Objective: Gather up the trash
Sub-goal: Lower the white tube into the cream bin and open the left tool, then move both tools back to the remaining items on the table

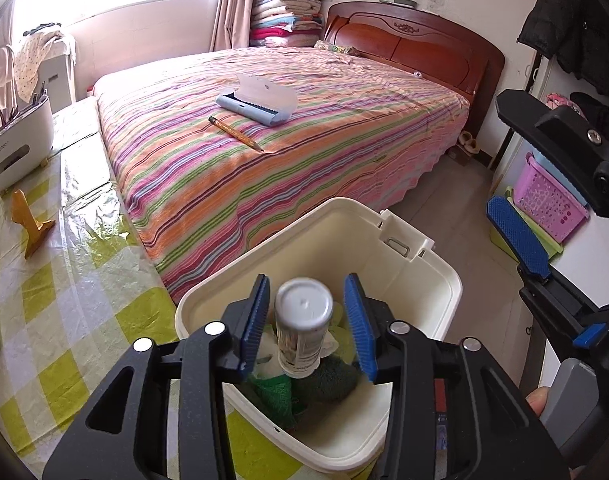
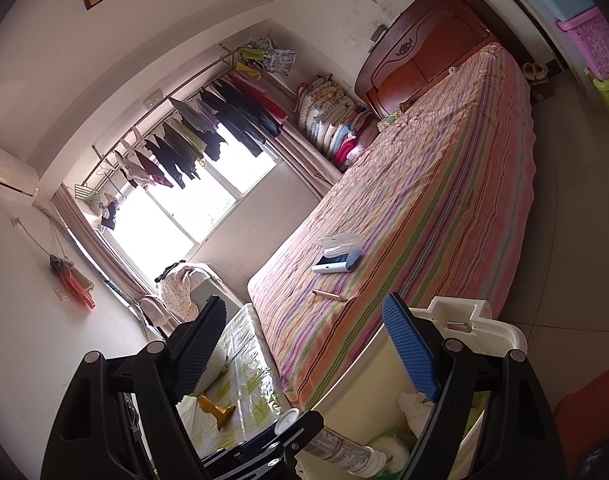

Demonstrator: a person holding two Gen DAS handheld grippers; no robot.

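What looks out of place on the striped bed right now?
A brown pencil lies loose on the striped bedspread, beside a pale blue case left with its white lid open. Both look stray on a made bed.

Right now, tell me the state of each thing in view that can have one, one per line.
Left gripper: open, pads clear of the bottle.
Right gripper: open, empty.
White capped cylindrical bottle: cap on, over the bin between the left pads.
Cream plastic bin: lid off, holding trash.
Light blue pencil case: open on the bed.
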